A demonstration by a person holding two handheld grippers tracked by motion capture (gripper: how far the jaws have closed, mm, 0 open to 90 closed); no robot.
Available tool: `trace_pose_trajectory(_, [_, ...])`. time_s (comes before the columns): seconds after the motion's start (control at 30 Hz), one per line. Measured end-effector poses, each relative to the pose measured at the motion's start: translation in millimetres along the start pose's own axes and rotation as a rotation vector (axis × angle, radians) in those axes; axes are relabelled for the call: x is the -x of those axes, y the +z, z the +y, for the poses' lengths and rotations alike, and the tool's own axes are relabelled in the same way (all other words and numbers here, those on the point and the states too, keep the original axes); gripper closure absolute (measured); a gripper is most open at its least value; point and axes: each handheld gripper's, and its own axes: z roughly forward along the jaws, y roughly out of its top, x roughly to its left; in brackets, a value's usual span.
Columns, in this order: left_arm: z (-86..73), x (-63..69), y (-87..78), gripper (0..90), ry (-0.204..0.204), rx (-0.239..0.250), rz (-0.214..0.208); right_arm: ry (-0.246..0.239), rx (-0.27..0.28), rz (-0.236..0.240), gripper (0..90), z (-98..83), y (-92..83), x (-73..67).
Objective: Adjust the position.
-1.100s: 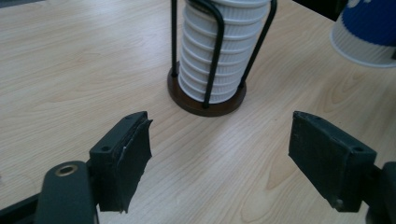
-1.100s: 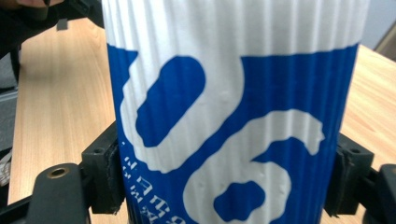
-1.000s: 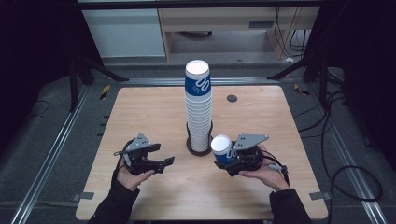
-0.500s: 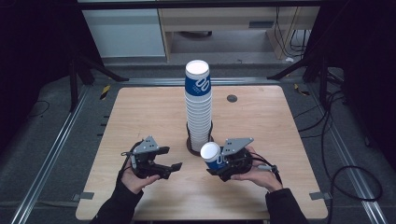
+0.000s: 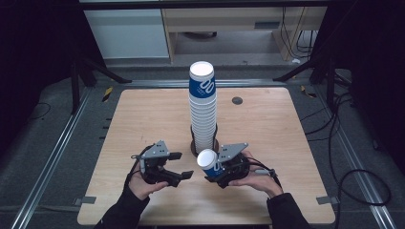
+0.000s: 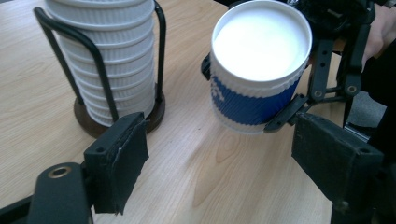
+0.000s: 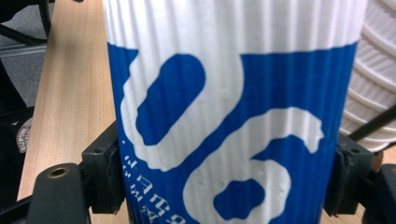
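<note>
The blue-and-white paper cup (image 5: 208, 164) sits low in the middle of the high view, just in front of the tall stack of cups (image 5: 202, 107) that rises from a dark wire holder (image 5: 204, 144). Your right gripper (image 5: 223, 171) has it clamped: in the right gripper view both black pads press the ribbed blue wall of the cup (image 7: 233, 121) from either side. In the left gripper view the cup (image 6: 259, 65) occupies the upper right, tilted with its white mouth toward the camera and its base clear of the wooden table (image 5: 267, 124). Your left gripper (image 5: 180, 167) lies lower left of the cup in the high view, its jaws spread wide with nothing between them, pointing toward the cup.
</note>
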Motion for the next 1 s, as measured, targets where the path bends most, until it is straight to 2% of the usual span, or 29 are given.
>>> trace_pose_trajectory(0.23, [6.0,4.1,6.5,17.9,0.003,0.007,-0.026,-0.017,-0.009,0.013,20.3,2.1,7.9,-3.5])
trace_pose_trajectory(0.43, [8.0,8.9,12.5,18.0,0.012,-0.009,-0.034,-0.032,-0.007,0.025,20.3,4.8,12.6,-7.7])
trace_pose_trajectory(1.0, [5.7,8.7,19.0,19.7,0.007,-0.025,-0.044,-0.064,0.002,0.047,20.4,11.2,25.9,-16.3])
